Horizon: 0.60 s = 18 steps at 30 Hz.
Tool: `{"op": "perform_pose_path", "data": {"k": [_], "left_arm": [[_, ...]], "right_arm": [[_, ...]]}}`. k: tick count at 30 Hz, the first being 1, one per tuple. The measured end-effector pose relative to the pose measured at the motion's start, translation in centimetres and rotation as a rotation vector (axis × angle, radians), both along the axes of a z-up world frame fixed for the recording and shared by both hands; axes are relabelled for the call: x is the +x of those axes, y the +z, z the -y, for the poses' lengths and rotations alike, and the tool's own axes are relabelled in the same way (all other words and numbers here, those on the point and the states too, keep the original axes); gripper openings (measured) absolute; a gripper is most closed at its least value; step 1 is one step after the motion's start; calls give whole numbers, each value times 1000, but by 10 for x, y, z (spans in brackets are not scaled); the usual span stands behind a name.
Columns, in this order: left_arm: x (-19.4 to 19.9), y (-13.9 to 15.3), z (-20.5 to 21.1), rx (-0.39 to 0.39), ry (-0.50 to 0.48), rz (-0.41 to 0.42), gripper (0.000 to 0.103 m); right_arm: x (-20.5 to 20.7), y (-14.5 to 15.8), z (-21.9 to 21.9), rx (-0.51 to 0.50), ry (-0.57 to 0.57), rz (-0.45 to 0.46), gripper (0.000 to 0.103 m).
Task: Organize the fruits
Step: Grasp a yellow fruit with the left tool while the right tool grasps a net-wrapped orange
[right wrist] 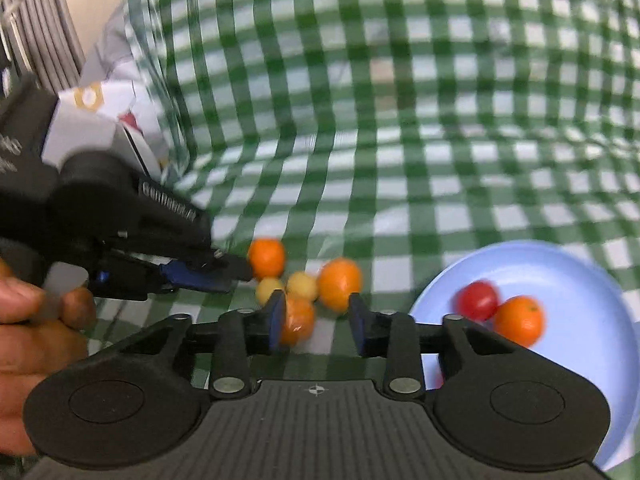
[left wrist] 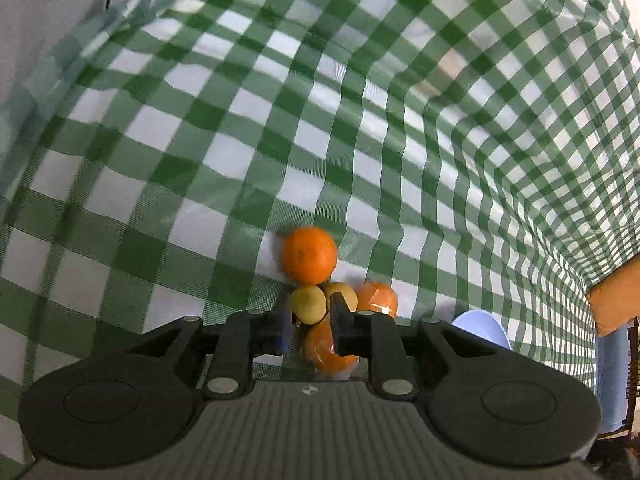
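Left gripper [left wrist: 310, 322], narrowly parted, apparently pinches a yellow fruit [left wrist: 307, 304] from the loose fruit pile, mid-tablecloth [left wrist: 200, 160]. Right gripper [right wrist: 316, 318], spread empty, waits; blue plate [right wrist: 580, 360] near the tablecloth's edge collects sorted fruit.

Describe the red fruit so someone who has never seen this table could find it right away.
Start at the green and white checked tablecloth and find the pale blue plate near its edge. The red fruit lies in that plate, beside an orange. It is the only red piece; the loose fruit cluster on the cloth is orange and yellow.
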State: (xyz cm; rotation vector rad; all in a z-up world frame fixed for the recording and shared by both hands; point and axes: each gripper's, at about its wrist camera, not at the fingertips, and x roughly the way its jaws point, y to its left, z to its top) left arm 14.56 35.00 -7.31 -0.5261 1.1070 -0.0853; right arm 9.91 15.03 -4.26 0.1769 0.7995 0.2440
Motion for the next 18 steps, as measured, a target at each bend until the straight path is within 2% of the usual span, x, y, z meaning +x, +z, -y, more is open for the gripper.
{"op": "perform_pose_path", "data": {"k": [3,5,7,9,12,14,18], "left_arm": [[5,-7,2,0,-8,-3,26],[8,-12,2,-4,-3,-13,26],[11,-18,3,-9,-7,-26,26],[14,-23,7,-17,-18,-39,28],[17,-23,16,13,-45,-34,28],[17,-24,23,42,-70,-35,26],[13,-16,32,98,-104,-10,25]], "right_arm": [[11,-16,-15,-19,25,-34,45],[17,-22,-26,-38,52,-36,53],[21,-28,-32,-58,73,-39,53],[27,-33,-34,-70,80,-50,53],[36,-41,-31,-62,89,-72,52],[38,-44,-26,-59,96,-81,39],[35,-38,-17,-33,84,-91,39]]}}
